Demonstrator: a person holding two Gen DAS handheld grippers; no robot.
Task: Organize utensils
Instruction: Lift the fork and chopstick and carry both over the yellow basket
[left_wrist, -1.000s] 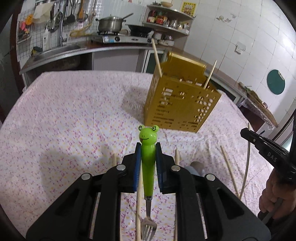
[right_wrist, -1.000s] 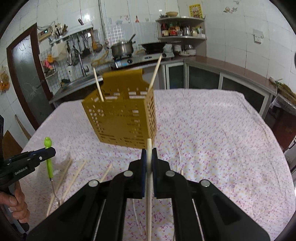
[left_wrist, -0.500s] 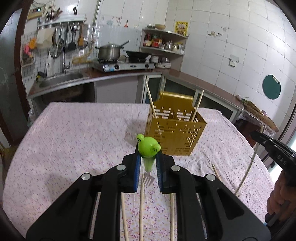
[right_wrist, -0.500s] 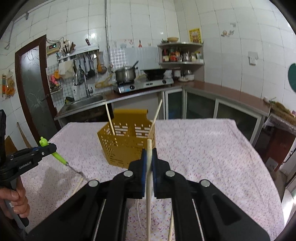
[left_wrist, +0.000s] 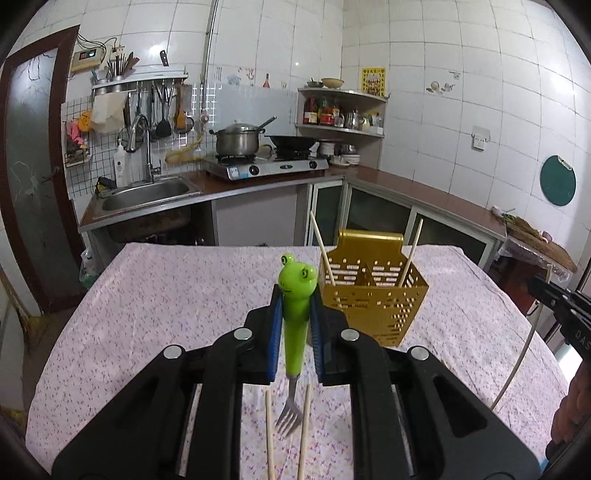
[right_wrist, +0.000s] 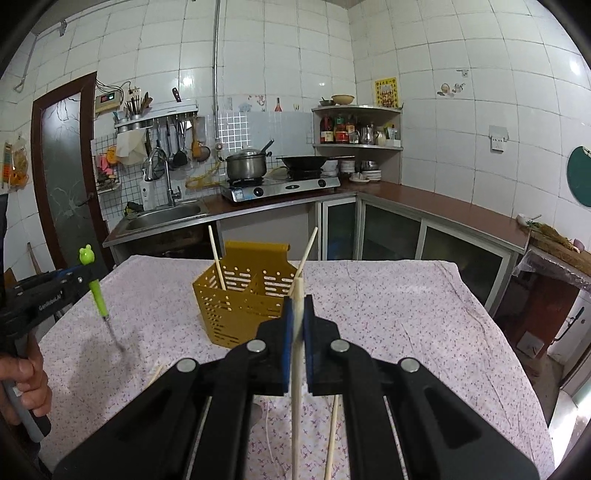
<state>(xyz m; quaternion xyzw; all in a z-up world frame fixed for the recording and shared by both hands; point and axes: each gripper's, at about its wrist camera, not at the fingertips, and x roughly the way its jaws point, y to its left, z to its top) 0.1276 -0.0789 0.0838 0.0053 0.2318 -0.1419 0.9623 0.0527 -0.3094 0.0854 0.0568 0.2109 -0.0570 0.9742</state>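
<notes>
The left tongs (left_wrist: 296, 306) clamp a frog-handled fork (left_wrist: 294, 325), tines hanging above the counter (left_wrist: 166, 295). The right tongs (right_wrist: 298, 314) clamp a chopstick (right_wrist: 296, 369), its lower end cut off. Beyond stands the yellow utensil holder (left_wrist: 373, 306); its floor is hidden.

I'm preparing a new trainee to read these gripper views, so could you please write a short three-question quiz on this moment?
1. True or false: the left gripper is shut on the frog-handled fork.
2. What does the right gripper hold? A) a spoon B) a chopstick C) a knife
3. How many chopsticks already stand in the yellow utensil holder?

Key: 1. True; the fork's tines hang down below the jaws. 2. B, the chopstick, pinched near its upper end. 3. Two, one leaning at each side.
</notes>
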